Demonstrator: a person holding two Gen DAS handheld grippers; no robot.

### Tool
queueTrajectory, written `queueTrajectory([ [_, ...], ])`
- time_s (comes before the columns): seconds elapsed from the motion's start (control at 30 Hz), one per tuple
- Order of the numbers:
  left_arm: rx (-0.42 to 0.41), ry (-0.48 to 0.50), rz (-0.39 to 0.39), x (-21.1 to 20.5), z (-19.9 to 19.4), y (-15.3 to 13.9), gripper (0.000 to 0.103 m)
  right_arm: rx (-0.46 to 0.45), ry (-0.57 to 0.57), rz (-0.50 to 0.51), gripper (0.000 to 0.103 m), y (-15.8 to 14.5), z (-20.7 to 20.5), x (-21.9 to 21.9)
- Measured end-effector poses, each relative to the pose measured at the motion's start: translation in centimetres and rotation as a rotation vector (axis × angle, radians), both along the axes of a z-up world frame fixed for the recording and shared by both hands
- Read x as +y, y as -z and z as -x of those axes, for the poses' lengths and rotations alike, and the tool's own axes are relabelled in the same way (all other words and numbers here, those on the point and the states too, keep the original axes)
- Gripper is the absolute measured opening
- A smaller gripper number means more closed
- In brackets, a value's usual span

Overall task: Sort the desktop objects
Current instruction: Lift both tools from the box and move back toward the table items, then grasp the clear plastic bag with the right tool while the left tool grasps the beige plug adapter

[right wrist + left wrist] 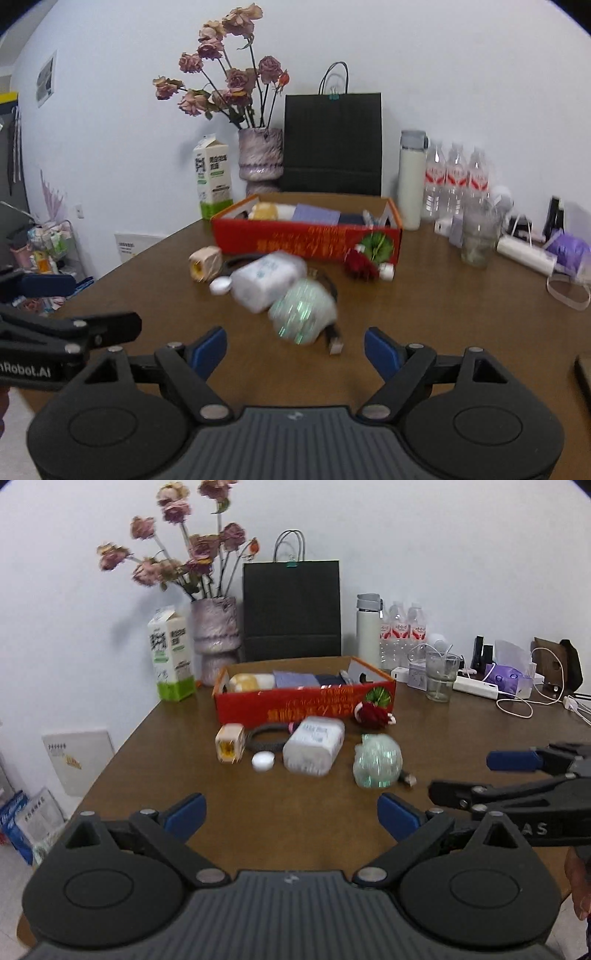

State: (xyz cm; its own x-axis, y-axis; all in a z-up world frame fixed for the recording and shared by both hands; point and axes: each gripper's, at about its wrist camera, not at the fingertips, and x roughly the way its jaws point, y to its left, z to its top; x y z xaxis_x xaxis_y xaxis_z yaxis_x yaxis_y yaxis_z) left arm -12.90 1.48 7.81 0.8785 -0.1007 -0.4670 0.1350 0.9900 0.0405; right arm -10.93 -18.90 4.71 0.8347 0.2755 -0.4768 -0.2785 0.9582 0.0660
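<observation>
Our left hand-held gripper (291, 814) hangs over the near edge of the table (155, 775) with its jaws spread wide and nothing between them. Our right hand-held gripper (295, 349), beside it, is just as wide open and just as empty.

Ahead of both, toward the middle of the table, the loose things lie in a tight cluster: a shiny green wrapped bundle (303, 314) nearest, touching a white plastic bottle (267, 280) lying on its side, then a small white cap (220, 285), a black ring (266, 738) and a beige cube (205, 263). A red flower piece (362, 266) lies against the front wall of the red box (314, 240), which already holds several items.

The crowding is, we judge, the risk: wide jaws closing on the bundle could nudge the bottle, which may roll. A small connector (335, 345) beside the bundle could get caught too.
</observation>
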Motion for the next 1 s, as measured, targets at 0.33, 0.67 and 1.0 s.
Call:
queueTrajectory([
  [0.33, 0.069, -0.017, -0.014, 1.1, 3.1, 2.4, 0.102, 0.048, -0.002, 0.051, 0.083, 2.7, 6.1, -1.1],
  [0.67, 0.151, -0.027, 0.015, 1.1, 0.1, 4.3, 0.102, 0.040, 0.008, 0.050, 0.083, 3.1, 3.2, -0.9],
  [1.0, 0.162, -0.059, 0.023, 2.2, -6.0, 4.4, 0.102, 0.039, -0.010, 0.056, 0.083, 3.2, -2.8, 0.2],
])
